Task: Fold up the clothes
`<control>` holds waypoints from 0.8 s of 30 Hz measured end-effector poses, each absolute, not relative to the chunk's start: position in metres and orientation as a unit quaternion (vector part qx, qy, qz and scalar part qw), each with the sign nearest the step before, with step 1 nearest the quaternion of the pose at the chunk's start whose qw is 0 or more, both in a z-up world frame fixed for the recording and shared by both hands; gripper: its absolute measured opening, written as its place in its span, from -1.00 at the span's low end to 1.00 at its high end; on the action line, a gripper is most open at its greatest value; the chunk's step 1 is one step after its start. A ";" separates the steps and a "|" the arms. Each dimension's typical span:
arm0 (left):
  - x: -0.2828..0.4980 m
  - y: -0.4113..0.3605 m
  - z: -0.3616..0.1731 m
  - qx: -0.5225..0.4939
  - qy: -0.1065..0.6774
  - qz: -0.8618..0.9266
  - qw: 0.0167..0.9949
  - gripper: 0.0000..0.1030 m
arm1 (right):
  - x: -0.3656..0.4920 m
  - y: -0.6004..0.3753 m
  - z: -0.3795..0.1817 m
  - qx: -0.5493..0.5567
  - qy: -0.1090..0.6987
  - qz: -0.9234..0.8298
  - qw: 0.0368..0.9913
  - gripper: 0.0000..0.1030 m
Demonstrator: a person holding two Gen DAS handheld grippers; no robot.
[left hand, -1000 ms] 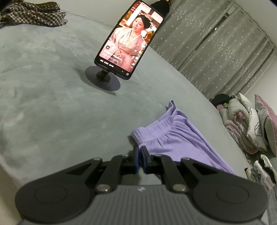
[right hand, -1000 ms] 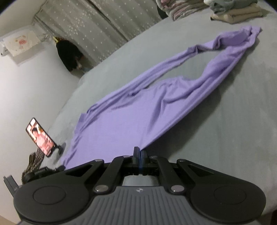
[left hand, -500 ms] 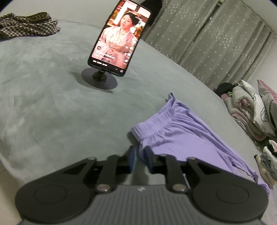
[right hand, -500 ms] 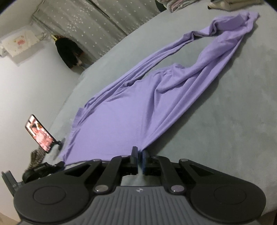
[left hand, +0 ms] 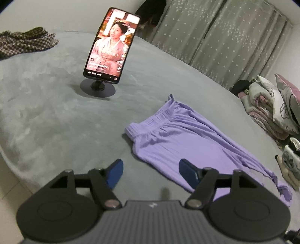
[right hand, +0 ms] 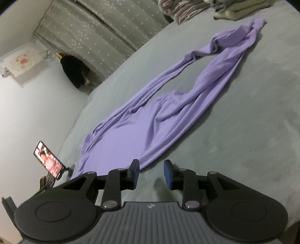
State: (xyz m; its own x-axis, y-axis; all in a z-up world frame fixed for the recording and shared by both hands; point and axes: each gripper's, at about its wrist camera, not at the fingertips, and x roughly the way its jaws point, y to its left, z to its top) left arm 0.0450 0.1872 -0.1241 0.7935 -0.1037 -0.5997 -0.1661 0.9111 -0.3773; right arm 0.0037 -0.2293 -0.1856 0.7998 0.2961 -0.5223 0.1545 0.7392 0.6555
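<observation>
Both grippers hover with jaws spread wide and holding nothing: the left gripper (left hand: 149, 171) near the waistband, the right gripper (right hand: 151, 173) at the side edge. Purple trousers (right hand: 150, 120) lie stretched across the grey bed (right hand: 243, 122), apparently flat; a phone (left hand: 112, 44) stands nearby.

In front of me the grey bed (left hand: 46, 122) carries purple trousers (left hand: 180, 138), a phone stand (left hand: 97, 89), a checked cloth (left hand: 22, 42) and folded clothes (right hand: 238, 10).

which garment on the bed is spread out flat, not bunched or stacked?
The purple pants, laid out lengthwise before both open grippers. The checked garment lies crumpled; the beige pile is folded.
</observation>
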 end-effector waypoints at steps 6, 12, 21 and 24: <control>0.036 0.169 -0.108 -0.192 0.313 0.000 0.930 0.34 | -0.004 -0.250 -0.179 0.356 0.296 0.019 0.886 -0.40; 0.034 0.143 -0.096 -0.170 0.311 -0.039 0.934 0.35 | -0.008 -0.270 -0.178 0.363 0.285 0.003 0.887 -0.39; 0.033 0.101 -0.099 -0.130 0.325 -0.100 0.931 0.30 | -0.011 -0.289 -0.188 0.380 0.281 -0.011 0.881 -0.39; 0.032 0.081 -0.101 -0.108 0.329 -0.135 0.928 0.28 | -0.012 -0.293 -0.190 0.385 0.278 -0.012 0.880 -0.39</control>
State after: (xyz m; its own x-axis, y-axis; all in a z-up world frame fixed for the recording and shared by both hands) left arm 0.0321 0.0808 -0.1006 0.7469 -0.3220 -0.5818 0.1792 0.9400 -0.2903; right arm -0.0118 -0.2934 -0.1898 0.8452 0.1925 -0.4985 0.2359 0.7027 0.6713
